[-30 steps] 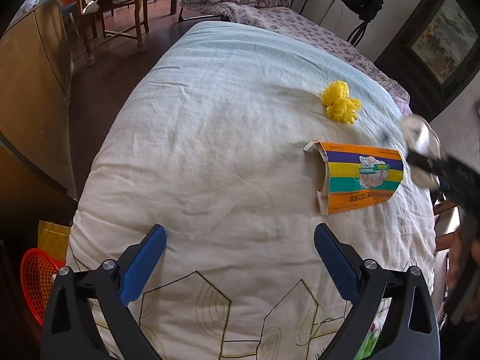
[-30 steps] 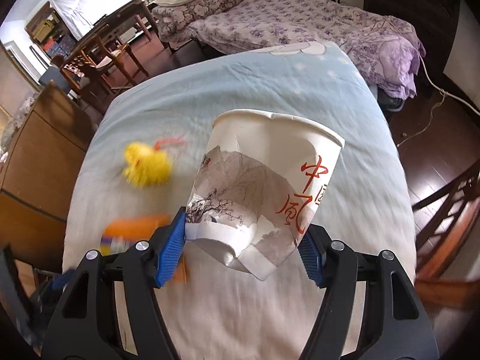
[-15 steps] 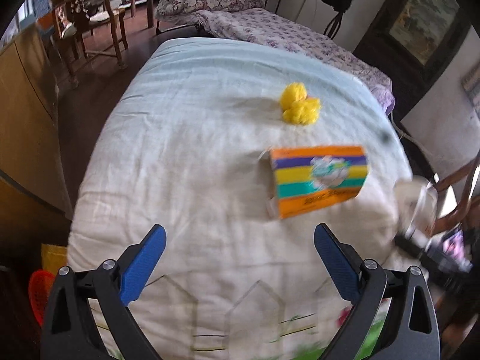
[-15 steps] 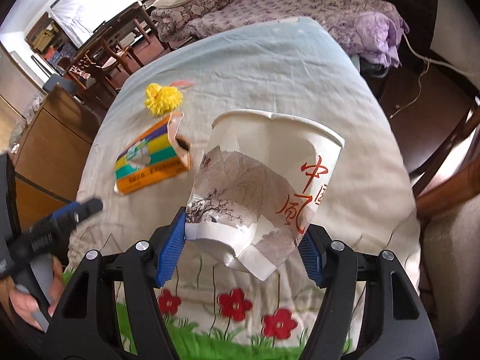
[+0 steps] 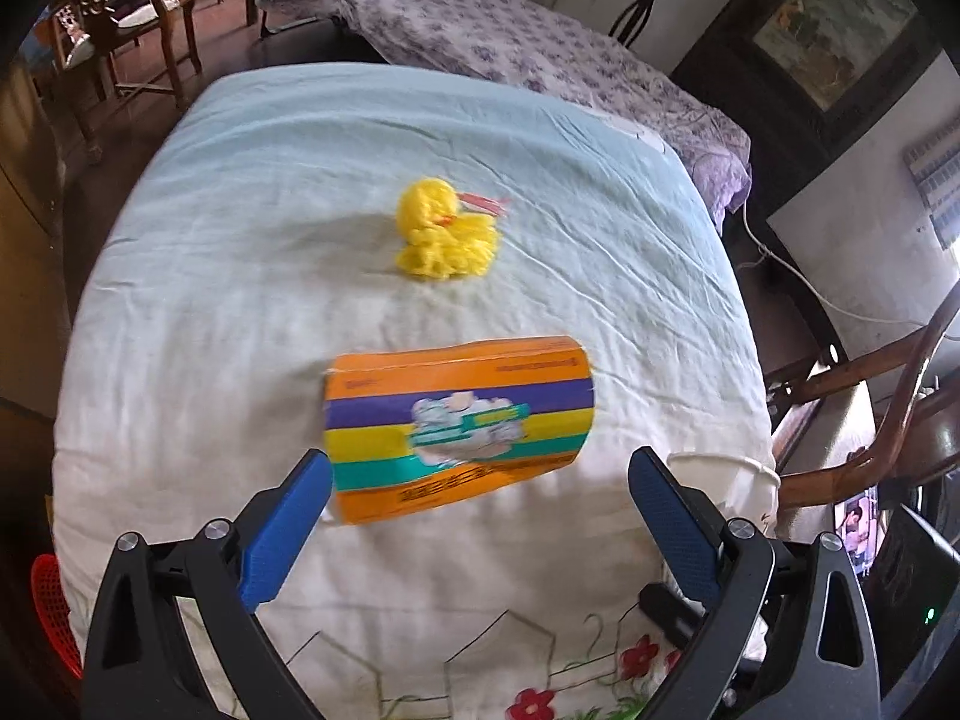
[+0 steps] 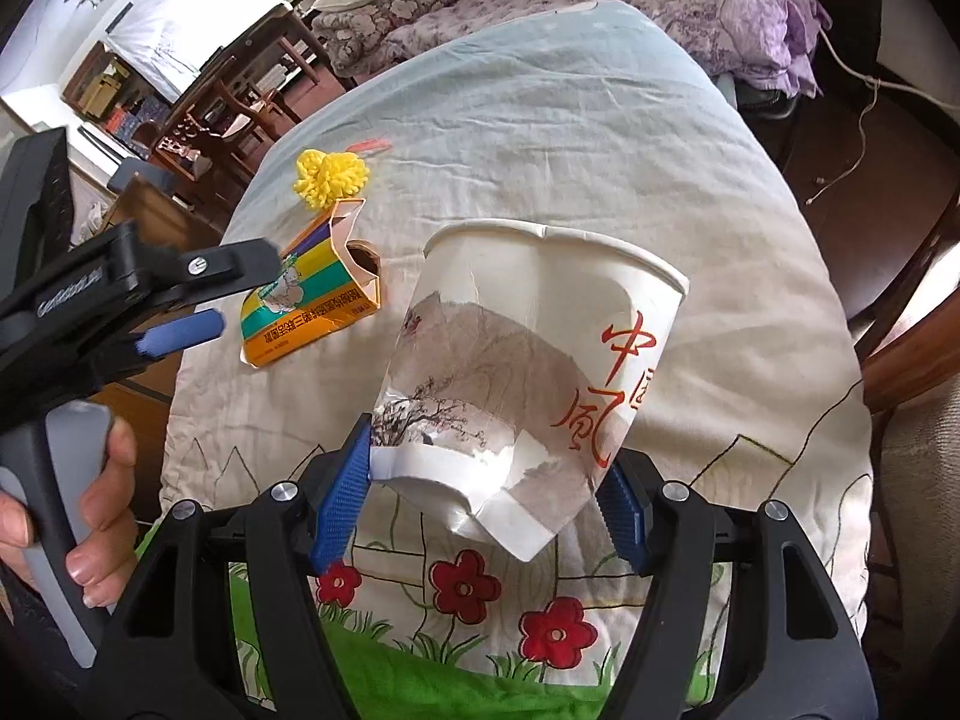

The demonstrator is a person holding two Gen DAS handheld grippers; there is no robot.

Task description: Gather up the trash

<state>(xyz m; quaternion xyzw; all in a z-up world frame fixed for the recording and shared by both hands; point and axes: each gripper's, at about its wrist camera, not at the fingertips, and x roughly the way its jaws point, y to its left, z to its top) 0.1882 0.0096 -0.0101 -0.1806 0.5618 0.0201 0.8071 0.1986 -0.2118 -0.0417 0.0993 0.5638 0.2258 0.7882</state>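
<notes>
Now we count one torn paper cup (image 6: 540,360) clamped in our right gripper (image 6: 486,492), one striped carton (image 5: 459,426) and one yellow pompom (image 5: 447,234) on the quilt (image 5: 240,240), our left gripper (image 5: 480,516) spread wide over the carton.

Daylight floods in from the bright, blown-out window (image 6: 150,30) at the far left, leaving the quilt (image 5: 240,240) evenly lit with soft shadows. Fisheye bending curves both views, with black corners. The striped carton (image 5: 459,426) is slightly motion-blurred in the left view.
</notes>
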